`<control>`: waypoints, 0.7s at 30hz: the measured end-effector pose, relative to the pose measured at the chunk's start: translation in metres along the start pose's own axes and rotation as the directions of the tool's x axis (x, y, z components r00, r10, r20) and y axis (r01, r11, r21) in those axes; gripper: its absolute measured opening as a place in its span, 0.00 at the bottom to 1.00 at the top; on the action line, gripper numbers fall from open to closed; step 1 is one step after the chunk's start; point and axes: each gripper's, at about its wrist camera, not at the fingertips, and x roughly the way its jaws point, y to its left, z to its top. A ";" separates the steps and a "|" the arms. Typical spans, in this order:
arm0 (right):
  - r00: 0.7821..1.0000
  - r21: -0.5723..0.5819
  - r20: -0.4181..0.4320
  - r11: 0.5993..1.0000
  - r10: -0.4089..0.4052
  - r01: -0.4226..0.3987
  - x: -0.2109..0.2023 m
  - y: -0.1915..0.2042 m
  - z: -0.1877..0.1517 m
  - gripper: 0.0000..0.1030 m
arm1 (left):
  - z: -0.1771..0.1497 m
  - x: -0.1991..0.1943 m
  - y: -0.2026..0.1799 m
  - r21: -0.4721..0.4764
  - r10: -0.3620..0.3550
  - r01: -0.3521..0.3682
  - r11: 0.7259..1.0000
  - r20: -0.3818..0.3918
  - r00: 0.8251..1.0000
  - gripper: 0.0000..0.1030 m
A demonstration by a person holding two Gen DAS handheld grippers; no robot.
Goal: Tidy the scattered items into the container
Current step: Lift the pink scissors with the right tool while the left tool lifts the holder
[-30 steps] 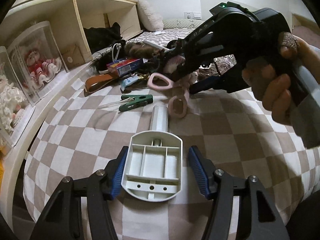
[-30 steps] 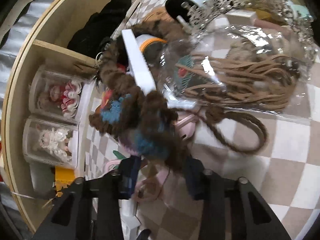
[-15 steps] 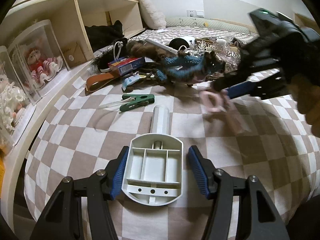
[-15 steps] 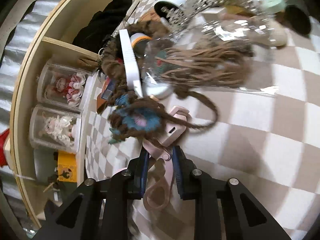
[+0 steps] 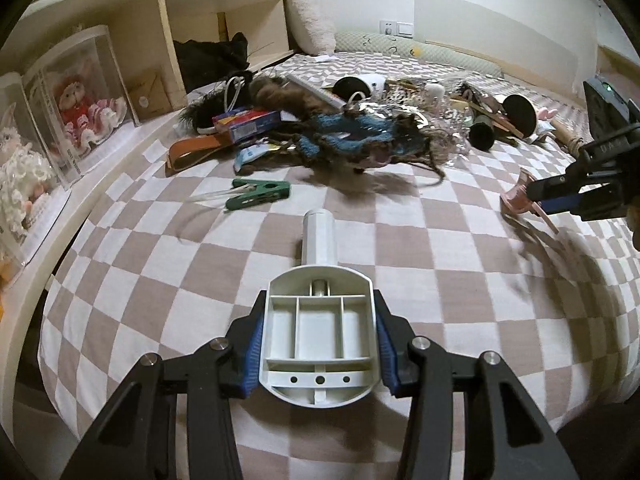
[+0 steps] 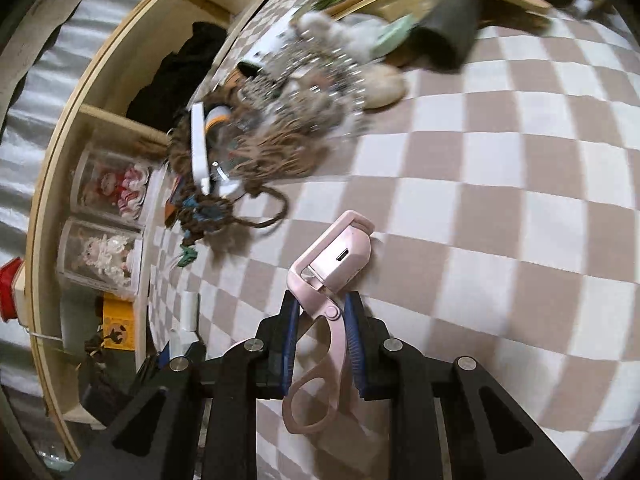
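Since a second ago the left gripper (image 5: 320, 350) has closed its blue pads onto the white ribbed plastic stand (image 5: 319, 334) lying on the checkered bedspread (image 5: 420, 248). The right gripper (image 6: 323, 342) has pulled the pink eyelash curler (image 6: 328, 280), pinched narrowly, away from the brown-and-blue yarn tangle (image 5: 360, 140) onto bare bedspread. A green clip (image 5: 258, 195) lies left of that open patch.
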 end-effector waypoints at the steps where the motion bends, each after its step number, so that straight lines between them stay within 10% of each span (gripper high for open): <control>1: 1.000 0.005 0.002 1.000 -0.002 0.002 -0.003 -0.003 -0.001 0.23 | 0.001 -0.002 -0.003 0.001 -0.003 0.003 1.000 0.003 1.000 0.45; 21: 0.996 -0.034 0.086 0.999 -0.013 0.016 -0.093 -0.030 -0.019 0.23 | 0.044 -0.049 -0.068 0.016 -0.083 0.082 0.996 0.075 0.994 0.45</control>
